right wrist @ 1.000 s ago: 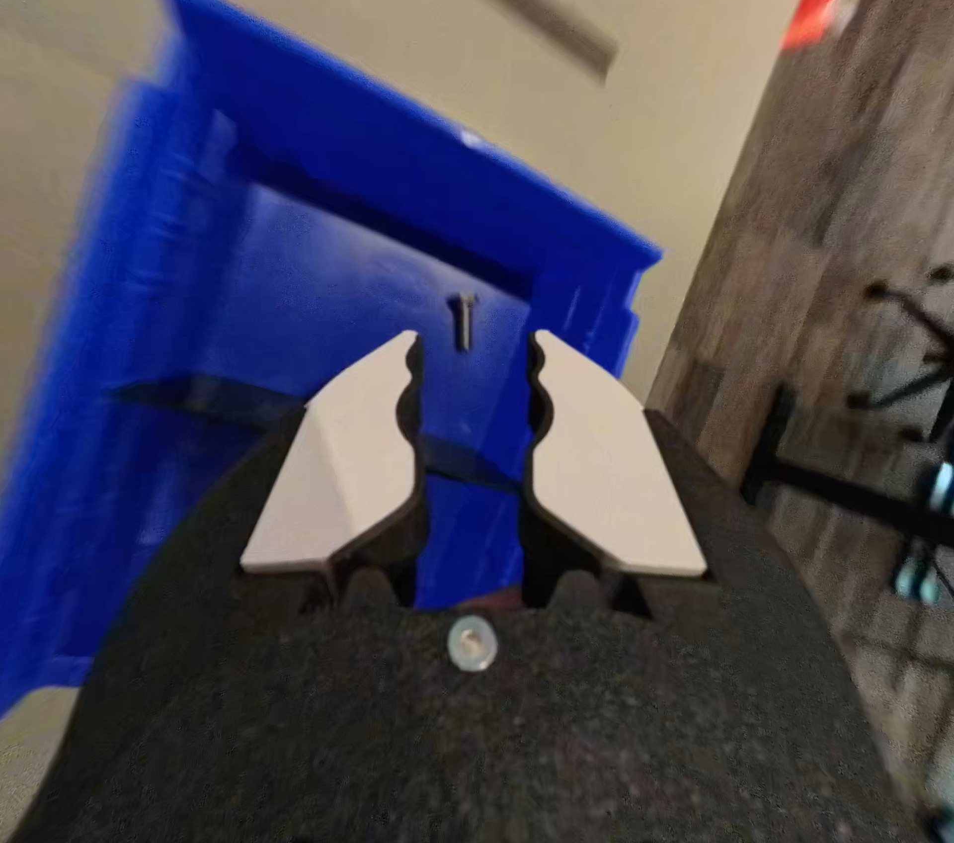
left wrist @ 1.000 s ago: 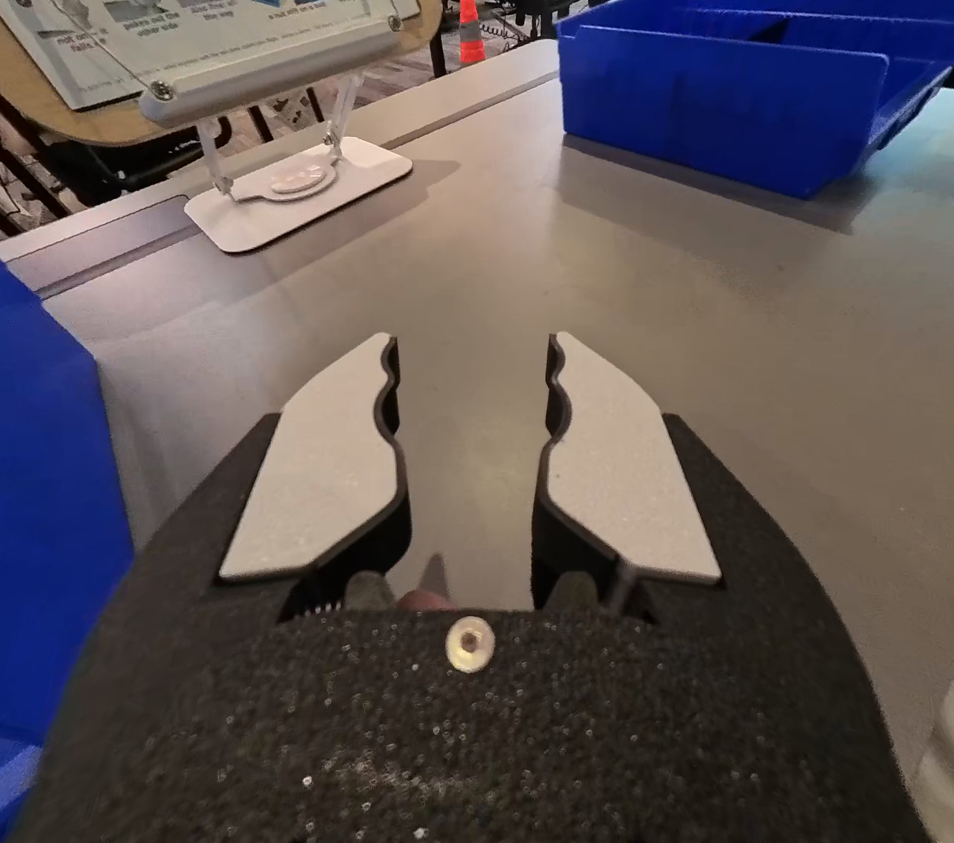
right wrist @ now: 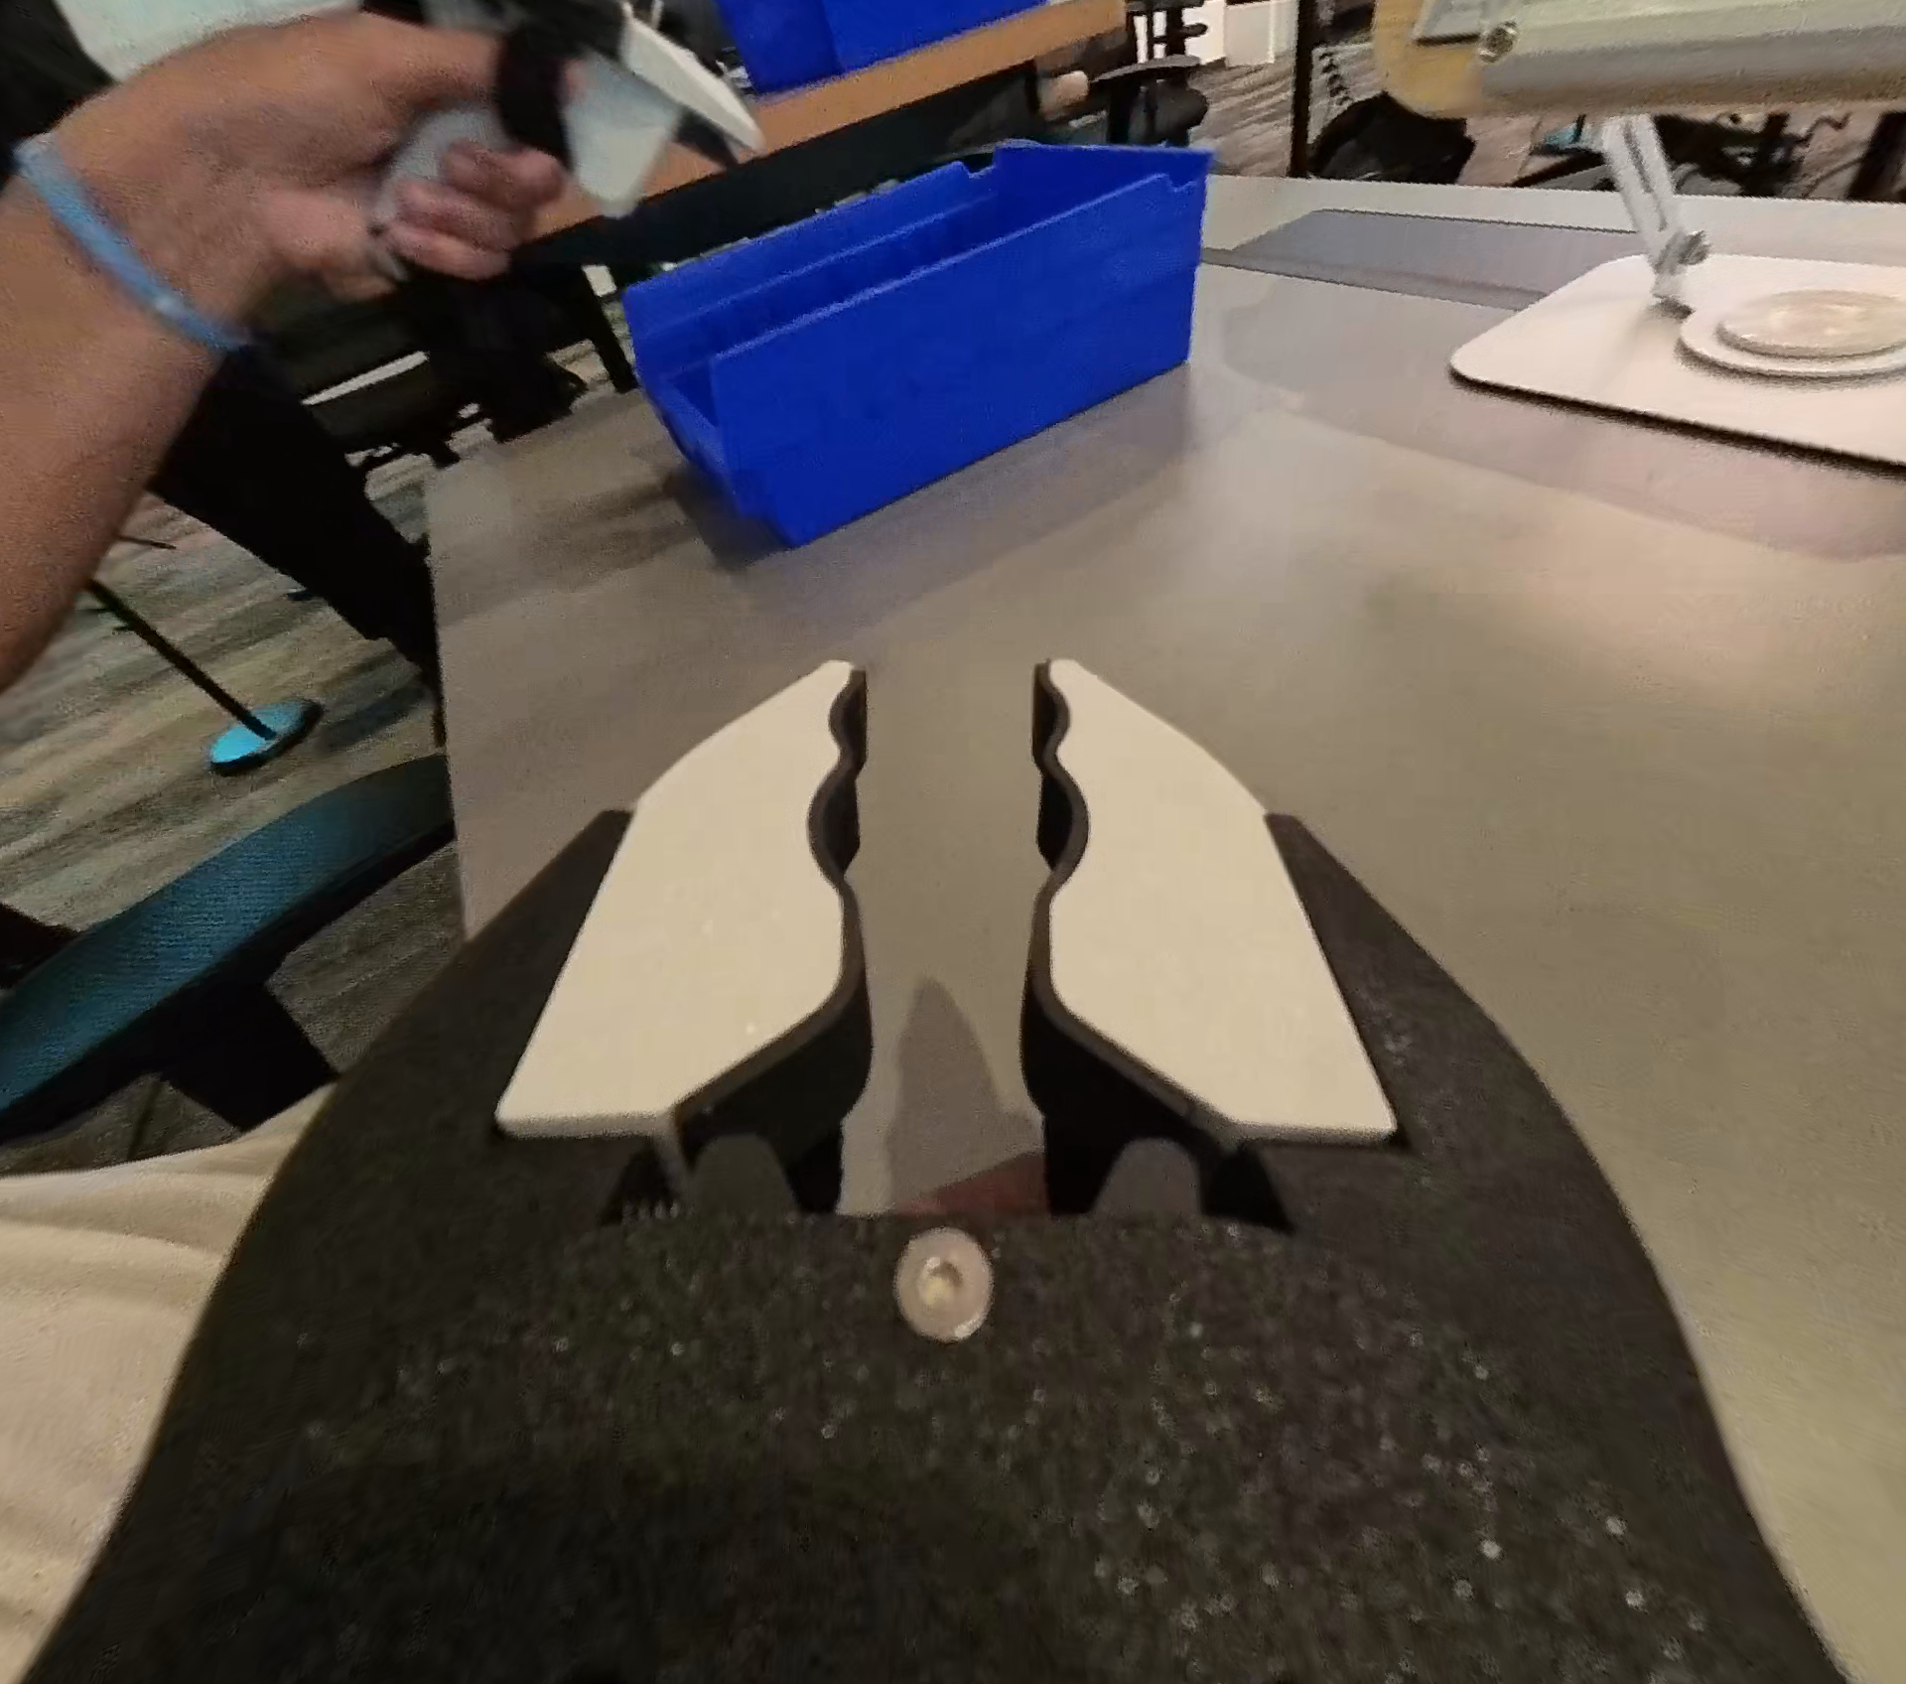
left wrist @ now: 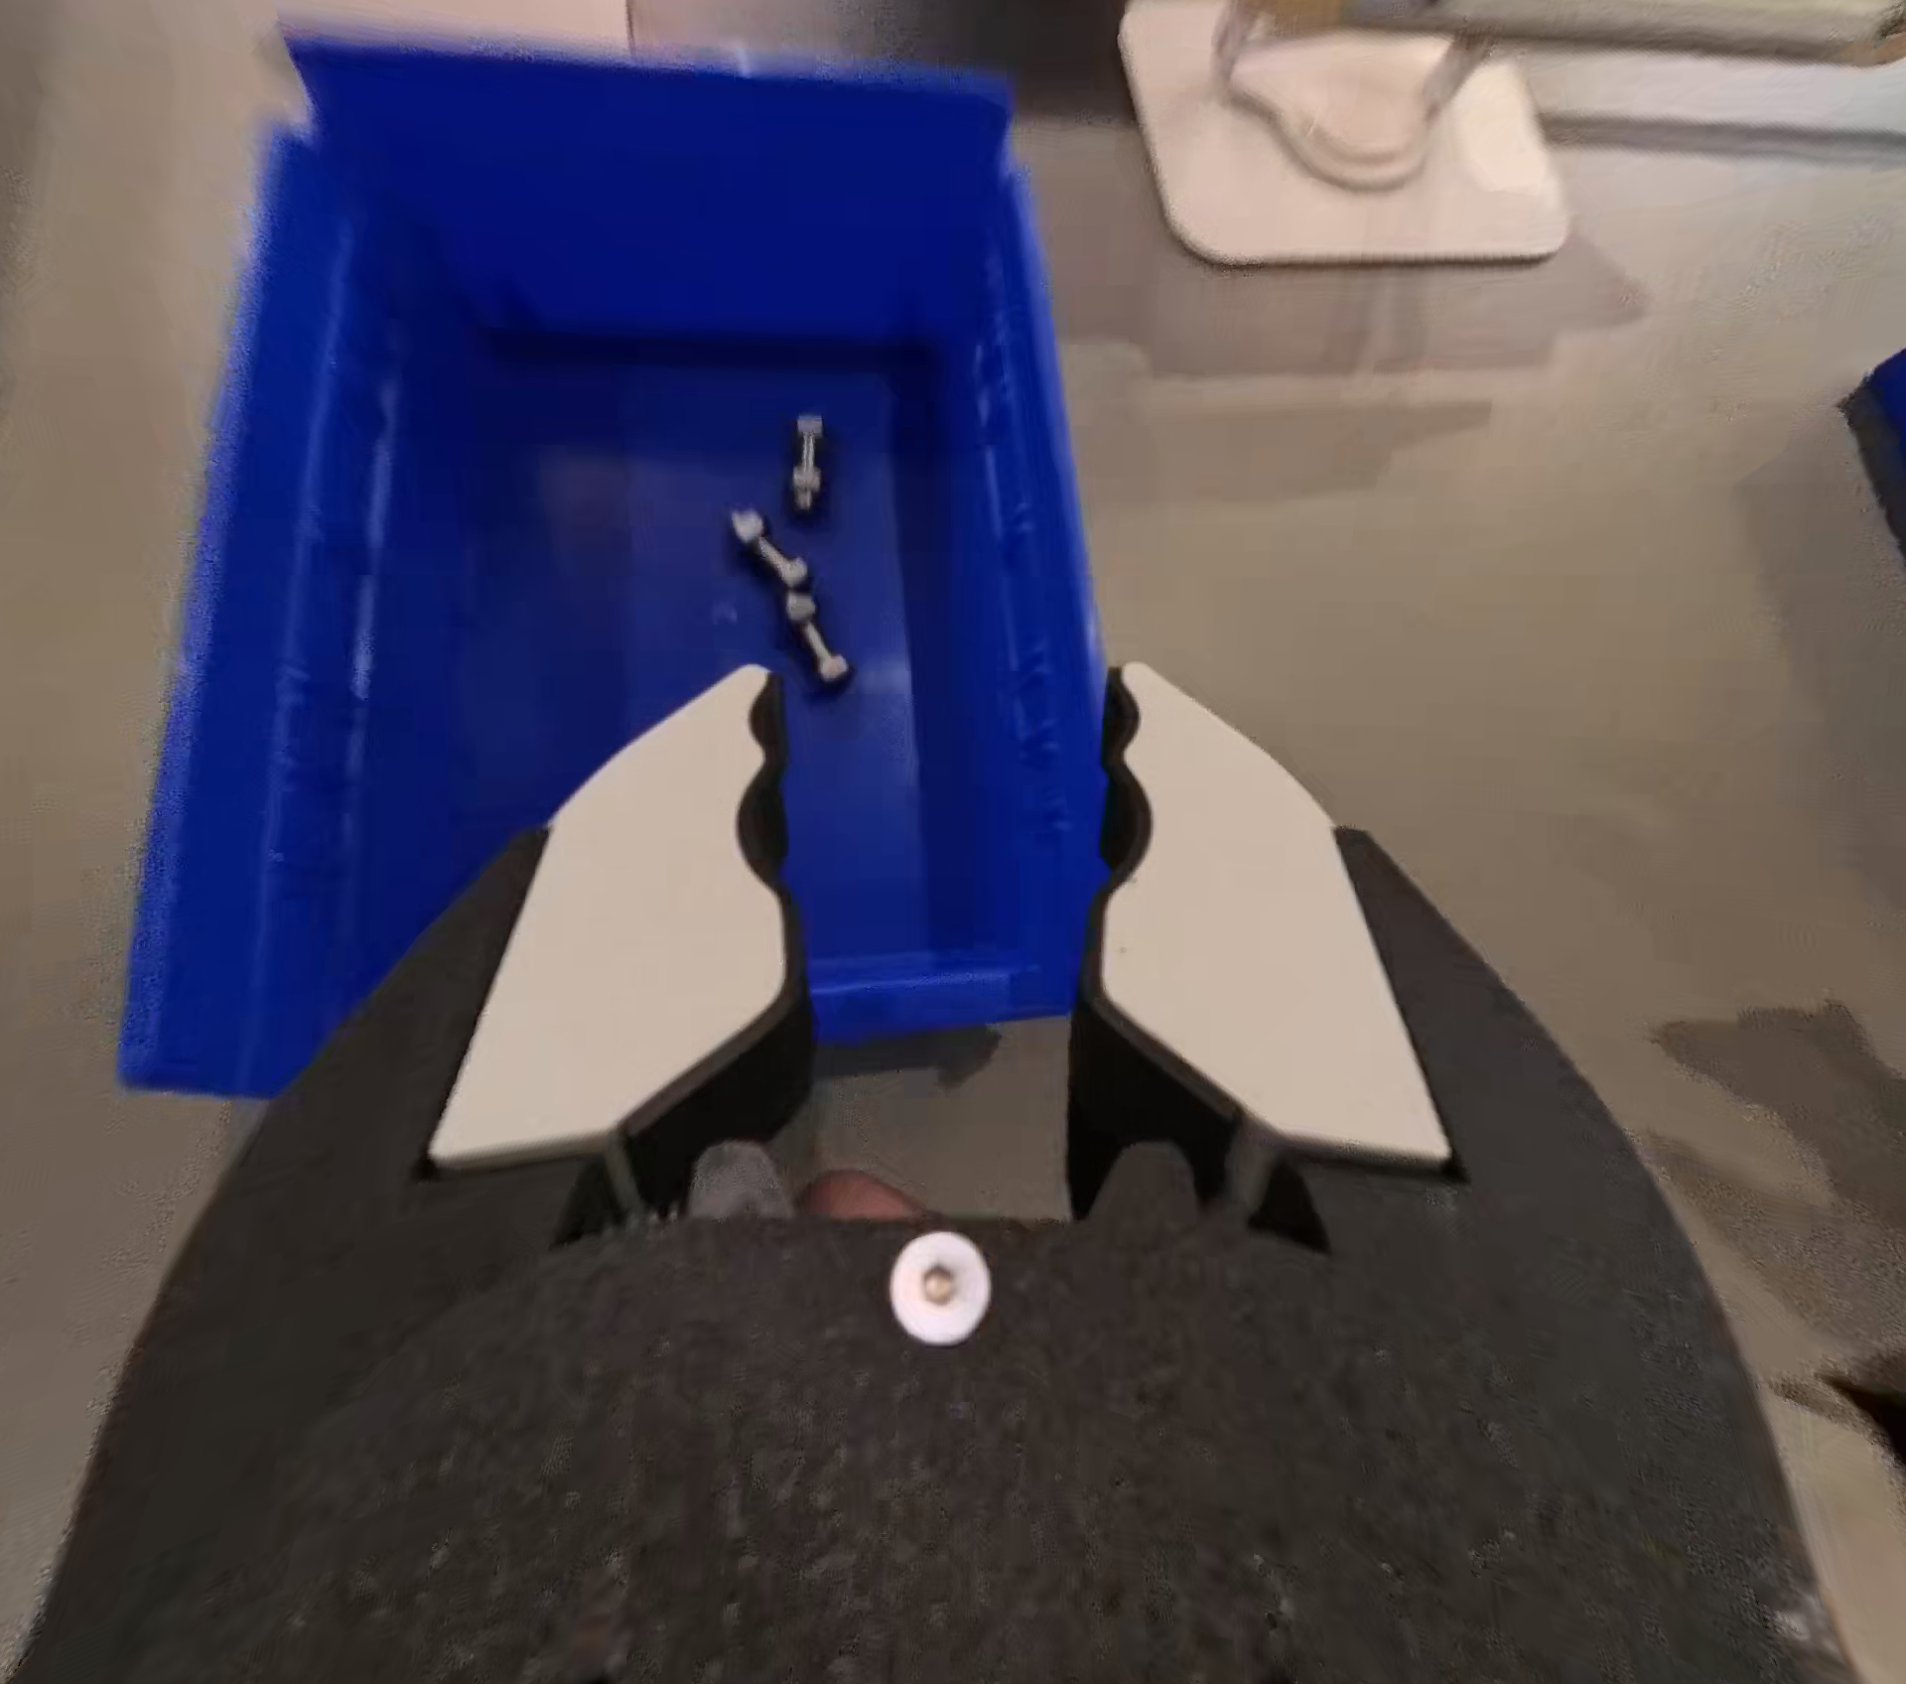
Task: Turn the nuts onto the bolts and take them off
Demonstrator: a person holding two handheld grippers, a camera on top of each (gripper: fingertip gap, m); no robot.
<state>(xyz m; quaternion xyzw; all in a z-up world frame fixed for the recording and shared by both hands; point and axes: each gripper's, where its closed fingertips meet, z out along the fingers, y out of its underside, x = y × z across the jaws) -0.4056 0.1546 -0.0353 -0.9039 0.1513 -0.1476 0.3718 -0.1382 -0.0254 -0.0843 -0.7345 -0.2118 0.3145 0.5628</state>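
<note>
In the left wrist view I look down into a blue bin [left wrist: 340,603] on the grey table. Three small metal bolts with nuts on them lie on its floor: one [left wrist: 807,464], a second [left wrist: 768,546] and a third [left wrist: 815,639]. My left gripper [left wrist: 944,685] is open and empty, held above the bin's near right part. In the right wrist view my right gripper [right wrist: 949,675] is open and empty, low over the bare table [right wrist: 1444,758]. The same bin [right wrist: 928,335] stands ahead; its wall hides the bolts. A hand holds the left gripper [right wrist: 660,87] above it.
An instruction sheet on a white stand [left wrist: 1341,139] stands right of the bin and also shows in the right wrist view [right wrist: 1702,355]. A second blue bin's corner [left wrist: 1882,448] shows at the right edge. The table's left edge and a chair [right wrist: 155,933] are on the left. The tips of one gripper are about 35 cm away from the tips of the other.
The left gripper has swung from facing across the table to looking down into the bin with the bolts. The right gripper has left a bin holding one bolt and now sits low over the table.
</note>
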